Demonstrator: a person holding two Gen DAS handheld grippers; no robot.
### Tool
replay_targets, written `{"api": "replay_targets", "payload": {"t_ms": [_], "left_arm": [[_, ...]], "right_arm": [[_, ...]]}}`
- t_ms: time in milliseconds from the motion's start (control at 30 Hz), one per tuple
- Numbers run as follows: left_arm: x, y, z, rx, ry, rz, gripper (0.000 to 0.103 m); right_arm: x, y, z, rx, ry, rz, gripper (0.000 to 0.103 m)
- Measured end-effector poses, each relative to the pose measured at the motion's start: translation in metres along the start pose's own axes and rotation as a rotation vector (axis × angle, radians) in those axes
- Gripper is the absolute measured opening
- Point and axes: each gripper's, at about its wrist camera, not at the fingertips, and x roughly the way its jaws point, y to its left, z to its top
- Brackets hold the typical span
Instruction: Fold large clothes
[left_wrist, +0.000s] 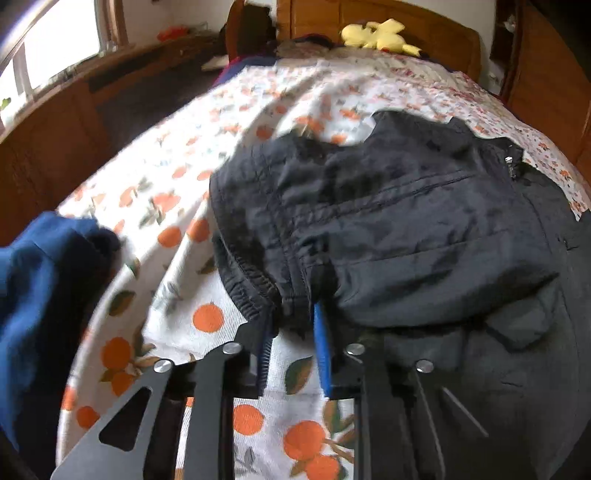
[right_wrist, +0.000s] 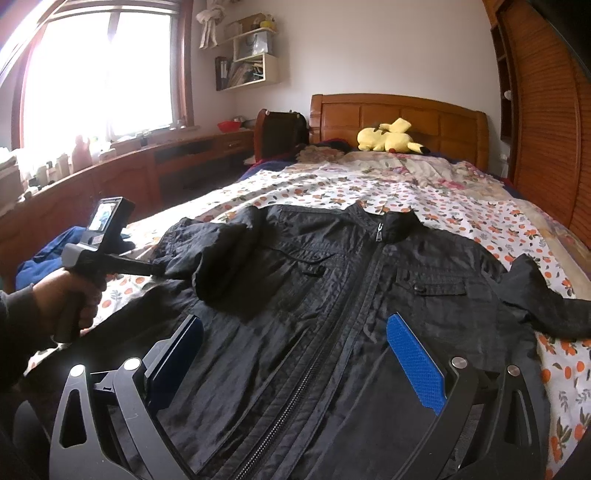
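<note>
Blue-padded left gripper (left_wrist: 291, 314) pinches crinkly black jacket (left_wrist: 388, 221) cuff.

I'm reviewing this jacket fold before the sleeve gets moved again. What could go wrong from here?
1. The left tongs pinch only a small bunch of the sleeve cuff, so the slick black jacket might slip out when pulled.
2. The right tongs hang open above the jacket front, pinning nothing, so the whole garment could drag across the floral bedspread.
3. The other sleeve lies spread out, so the fold may end lopsided.
</note>
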Motion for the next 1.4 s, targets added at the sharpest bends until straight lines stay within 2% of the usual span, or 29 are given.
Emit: {"api": "replay_targets", "payload": {"t_ms": [167,333,467,700,833,867,900,967,1233,1333,1400], "left_arm": [[-0.051,-0.029,0.009,0.050,-0.115,-0.017,0.019],[-0.107,-0.067,0.013,0.103,-0.212,-0.079,0.018],[-0.144,-0.099,0.003,0.148,-0.268,-0.135,0.016],[-0.182,-0.140,-0.036,0.198,-0.307,-0.214,0.015],[-0.185,-0.149,-0.058,0.208,-0.305,-0.209,0.015],[-0.184,-0.149,-0.063,0.208,-0.296,-0.213,0.019],[-0.183,-0.148,-0.067,0.204,-0.293,-0.218,0.036],[-0.184,-0.144,-0.078,0.191,-0.313,-0.209,0.057],[-0.197,-0.108,-0.108,0.155,-0.374,-0.175,0.091],[-0.207,-0.091,-0.117,0.121,-0.404,-0.179,0.101],[-0.212,-0.080,-0.123,0.102,-0.414,-0.187,0.100]], "right_arm": [[-0.013,-0.005,-0.002,0.002,-0.006,-0.020,0.096],[-0.029,-0.016,-0.001,0.012,-0.021,-0.045,0.096],[-0.044,-0.029,0.001,0.034,-0.041,-0.068,0.096],[-0.058,-0.046,0.005,0.057,-0.057,-0.093,0.096],[-0.060,-0.047,0.007,0.058,-0.053,-0.105,0.096],[-0.060,-0.047,0.008,0.056,-0.051,-0.107,0.096],[-0.060,-0.046,0.009,0.054,-0.049,-0.109,0.096],[-0.060,-0.042,0.009,0.048,-0.048,-0.112,0.096],[-0.049,-0.018,0.011,0.014,-0.029,-0.064,0.096],[-0.039,-0.003,0.010,-0.009,-0.007,-0.027,0.096],[-0.032,0.008,0.008,-0.024,0.008,0.005,0.093]]}}
